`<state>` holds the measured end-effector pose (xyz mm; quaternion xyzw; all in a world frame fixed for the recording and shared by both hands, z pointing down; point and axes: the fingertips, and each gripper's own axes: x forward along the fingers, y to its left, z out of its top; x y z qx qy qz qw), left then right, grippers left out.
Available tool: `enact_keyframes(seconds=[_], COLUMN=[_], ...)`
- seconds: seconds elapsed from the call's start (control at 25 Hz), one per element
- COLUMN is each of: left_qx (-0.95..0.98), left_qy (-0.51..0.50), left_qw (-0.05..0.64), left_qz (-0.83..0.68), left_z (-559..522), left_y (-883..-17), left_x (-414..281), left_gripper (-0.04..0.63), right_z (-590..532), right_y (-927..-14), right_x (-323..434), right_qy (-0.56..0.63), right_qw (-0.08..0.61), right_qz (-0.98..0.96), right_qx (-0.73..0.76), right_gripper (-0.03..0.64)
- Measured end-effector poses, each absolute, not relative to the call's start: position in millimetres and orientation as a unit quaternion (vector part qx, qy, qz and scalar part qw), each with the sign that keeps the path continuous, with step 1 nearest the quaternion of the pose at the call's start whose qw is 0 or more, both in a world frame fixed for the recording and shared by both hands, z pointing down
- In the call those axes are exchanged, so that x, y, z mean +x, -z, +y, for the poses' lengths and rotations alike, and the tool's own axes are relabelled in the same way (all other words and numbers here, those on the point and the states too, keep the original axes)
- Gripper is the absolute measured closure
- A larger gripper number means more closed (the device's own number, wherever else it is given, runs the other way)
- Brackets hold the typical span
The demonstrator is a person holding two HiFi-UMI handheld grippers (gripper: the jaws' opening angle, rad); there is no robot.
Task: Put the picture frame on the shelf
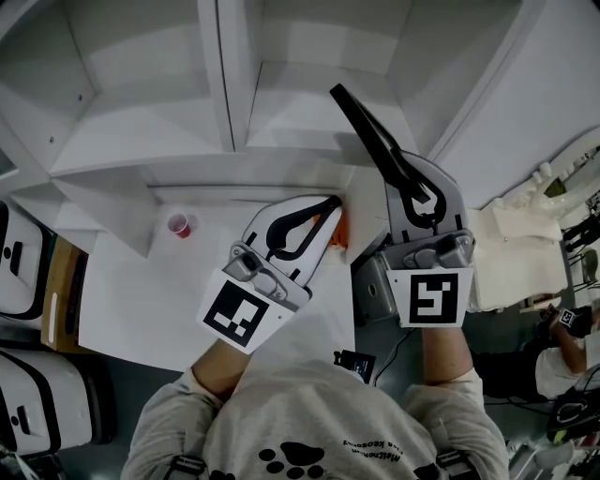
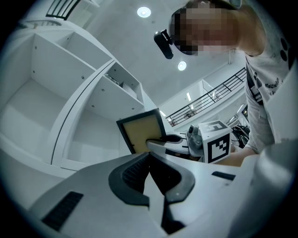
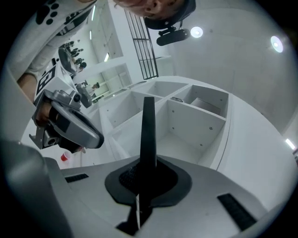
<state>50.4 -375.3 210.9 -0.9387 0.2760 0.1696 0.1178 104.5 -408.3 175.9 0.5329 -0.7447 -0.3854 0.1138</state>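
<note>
White shelf (image 1: 225, 84): open compartments with white walls and floors, divided by upright panels; the picture frame (image 1: 375, 141) is in none of them; red cup (image 1: 178, 225) standing on the table, contents not discernible. Right gripper (image 1: 403, 183): jaws closed almost fully on the lower edge of the picture frame, which rises edge-on and tilted in front of the shelf, beyond the table's right edge; its black border and tan panel show in the left gripper view. Left gripper (image 1: 323, 206): jaws together at the tips, nothing between them, held over the white table (image 1: 141, 300) near its right edge. Room: white cases (image 1: 28, 253) at left; dark floor; ceiling lights (image 2: 143, 11) and a railing (image 2: 209, 100).
</note>
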Motion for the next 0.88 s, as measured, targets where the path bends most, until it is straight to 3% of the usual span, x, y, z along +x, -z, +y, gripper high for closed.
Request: enact_keyframes(seconds=[0.16,0.88], left_qx=[-0.938,-0.93], left_qy=[-0.171,-0.192], left_qw=[0.116,0.132], left_qz=[0.277,0.283], left_z=[-377,-375], left_y=[-213,-193], left_x=[50,54], left_gripper=[0.575,0.575], right_z=[-418,-453], right_y=[-184,-206], right_x=[93,62], right_qy=[0.431,0.471], right_qw=[0.199,0.395], right_qz=[-0.717,-0.671], right_qx=[0.511,0.414], right_gripper=[0.577,0.577])
